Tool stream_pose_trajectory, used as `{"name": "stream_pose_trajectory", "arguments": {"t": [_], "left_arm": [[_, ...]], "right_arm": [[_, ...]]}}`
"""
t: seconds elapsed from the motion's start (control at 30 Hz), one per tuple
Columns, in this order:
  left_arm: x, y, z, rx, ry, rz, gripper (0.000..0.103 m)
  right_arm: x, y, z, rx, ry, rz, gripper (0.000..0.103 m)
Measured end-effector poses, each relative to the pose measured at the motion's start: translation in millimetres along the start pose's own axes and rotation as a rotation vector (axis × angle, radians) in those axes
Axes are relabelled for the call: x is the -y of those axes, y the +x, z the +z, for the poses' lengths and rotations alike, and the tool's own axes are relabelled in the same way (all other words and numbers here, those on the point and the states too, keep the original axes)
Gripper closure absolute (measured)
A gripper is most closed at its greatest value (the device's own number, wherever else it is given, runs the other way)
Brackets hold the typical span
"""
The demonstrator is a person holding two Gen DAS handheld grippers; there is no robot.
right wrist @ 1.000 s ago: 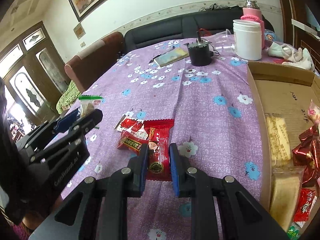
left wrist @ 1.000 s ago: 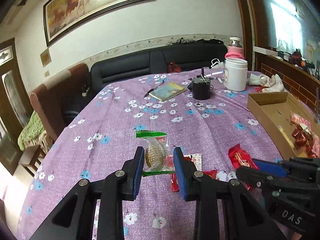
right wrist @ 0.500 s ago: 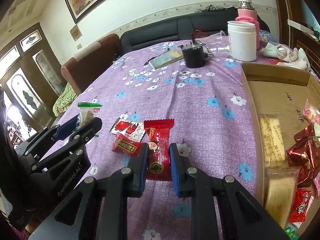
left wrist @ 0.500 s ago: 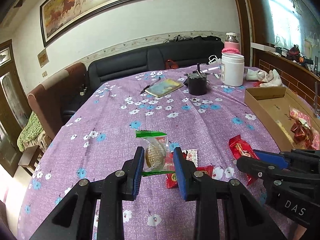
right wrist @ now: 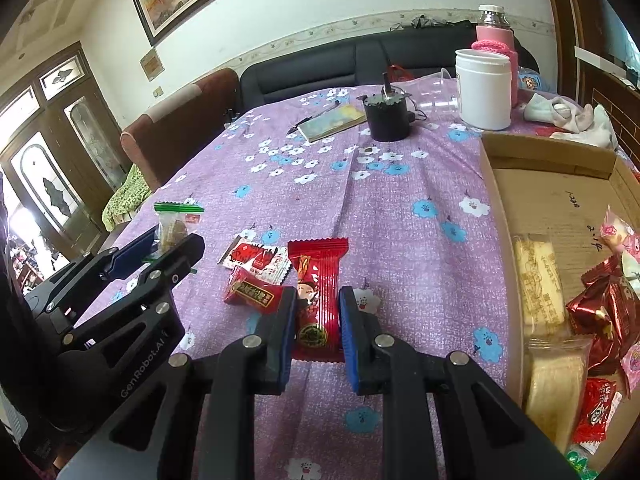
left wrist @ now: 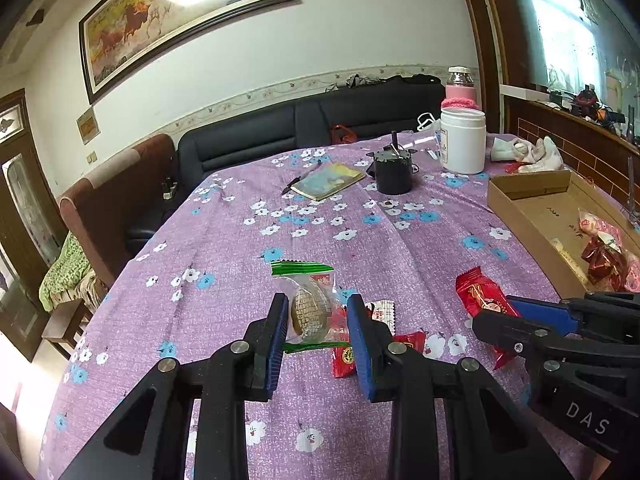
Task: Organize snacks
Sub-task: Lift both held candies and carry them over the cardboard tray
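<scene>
L gripper [left wrist: 316, 320] is clamped on a clear plastic snack packet w/ green sealed ends and a round brown cake inside [left wrist: 310, 306], lifted clear of the purple floral-print tablecloth [left wrist: 312, 236]; blue pads press both sides of the packet. Same packet shows in the R wrist view [right wrist: 173, 229], poking up past the L gripper's fingers.

R gripper [right wrist: 318, 318] is closed on a long red foil snack packet w/ a cartoon figure on it [right wrist: 318, 292]; its pads pinch the packet's lower half, upper end sticking out fwd. Cannot tell if this one is off the cloth.

Lying on the cloth btwn the two grippers, near the front edge: a small red wrapped candy [right wrist: 252, 292] and a white-and-red flat sachet [right wrist: 258, 258], touching each other.

Shallow brown cardboard box [right wrist: 492, 184] sits along the table's R edge, holding pale wrapped cakes, dark red foil packets and pink ones.

Toward the far edge: black cylindrical pot w/ a lid knob [right wrist: 387, 116], yellow-covered notebook [right wrist: 332, 120] w/ a pen beside it, white plastic jar [right wrist: 484, 90], pink-sleeved bottle [right wrist: 494, 32] just behind the jar.
</scene>
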State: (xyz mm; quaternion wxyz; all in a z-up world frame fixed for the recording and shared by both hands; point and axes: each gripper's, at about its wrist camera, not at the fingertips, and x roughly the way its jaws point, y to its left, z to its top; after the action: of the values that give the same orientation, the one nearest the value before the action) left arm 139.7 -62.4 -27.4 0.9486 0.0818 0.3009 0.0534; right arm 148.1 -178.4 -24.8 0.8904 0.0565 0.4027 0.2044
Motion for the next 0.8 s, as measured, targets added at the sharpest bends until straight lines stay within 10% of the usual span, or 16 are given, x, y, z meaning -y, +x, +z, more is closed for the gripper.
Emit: {"name": "stream_pose_trajectory", "arguments": {"t": [0.8], "left_arm": [[4.0, -6.2, -1.0, 0.033, 0.023, 0.035, 0.071]], "right_arm": [[5.2, -7.6, 3.4, 0.023, 0.012, -0.010, 0.083]]}}
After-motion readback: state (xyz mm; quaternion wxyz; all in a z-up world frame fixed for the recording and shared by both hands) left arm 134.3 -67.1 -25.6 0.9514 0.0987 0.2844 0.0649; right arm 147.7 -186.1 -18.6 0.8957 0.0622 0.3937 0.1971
